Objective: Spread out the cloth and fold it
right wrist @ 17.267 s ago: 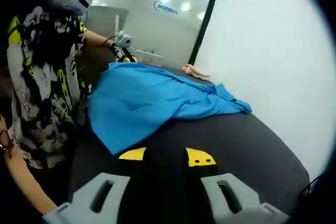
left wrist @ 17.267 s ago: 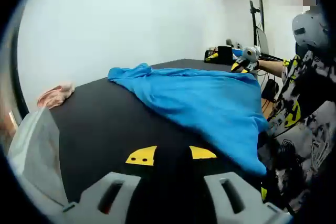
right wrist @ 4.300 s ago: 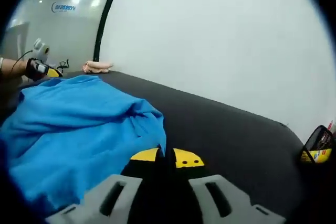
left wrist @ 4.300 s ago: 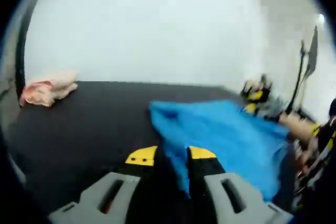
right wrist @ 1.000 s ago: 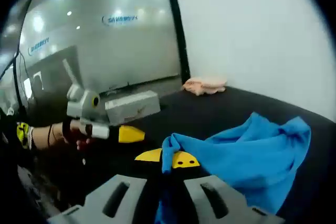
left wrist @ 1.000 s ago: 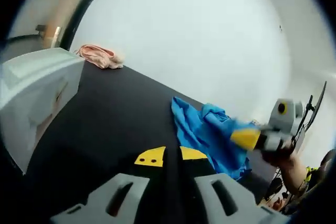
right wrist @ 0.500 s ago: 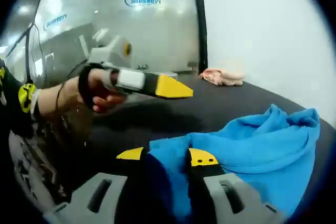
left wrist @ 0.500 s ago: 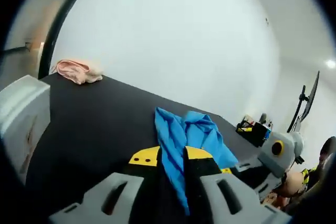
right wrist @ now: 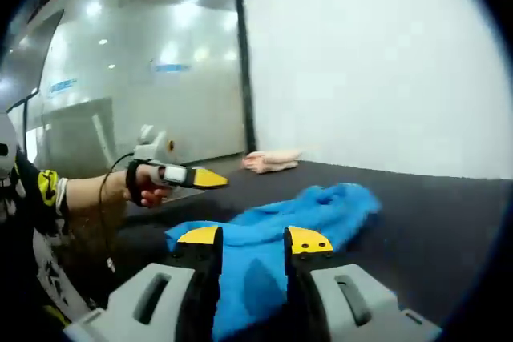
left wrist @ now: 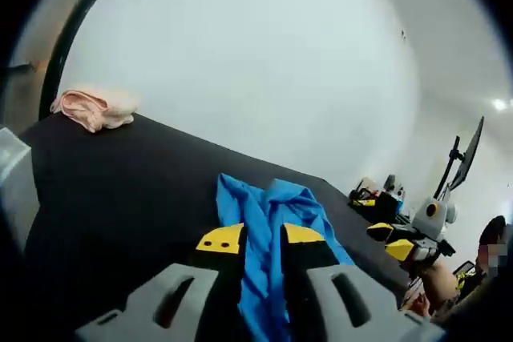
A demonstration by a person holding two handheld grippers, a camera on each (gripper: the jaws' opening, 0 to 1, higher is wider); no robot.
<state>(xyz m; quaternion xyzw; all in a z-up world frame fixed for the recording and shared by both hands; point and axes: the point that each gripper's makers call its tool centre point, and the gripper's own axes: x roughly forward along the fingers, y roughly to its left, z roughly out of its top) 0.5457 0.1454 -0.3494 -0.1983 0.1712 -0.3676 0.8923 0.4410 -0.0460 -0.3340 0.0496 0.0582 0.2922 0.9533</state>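
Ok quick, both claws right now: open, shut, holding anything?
Left claw: open, blue cloth lying between its jaws.
Right claw: open, cloth between its jaws too.

Your cloth is plain bright blue, no print. The table under it is matte black. Both grippers, left gripper and right gripper, have yellow tips with black dots on black jaws and grey bodies. At the table's far corner there's a crumpled pale pink rag. The wall is plain white. Your sleeve is black with yellow marks.
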